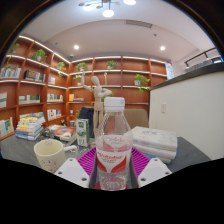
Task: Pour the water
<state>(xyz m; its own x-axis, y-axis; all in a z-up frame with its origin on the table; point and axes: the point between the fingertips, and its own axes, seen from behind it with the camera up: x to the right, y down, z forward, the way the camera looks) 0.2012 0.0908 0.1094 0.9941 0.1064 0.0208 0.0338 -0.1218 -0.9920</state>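
You won't find any text here that can be read. The water bottle [113, 148] standing between your gripper's fingers carries a red and white label, but its print is too small to make out. The green box [84, 128] further back on the table also shows markings, none of them legible.

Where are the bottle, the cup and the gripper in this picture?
bottle [113, 150]: gripper view, on its label.
cup [49, 155]: gripper view, on its outer wall.
gripper [112, 172]: gripper view, midway between its fingertips, shut on the bottle.
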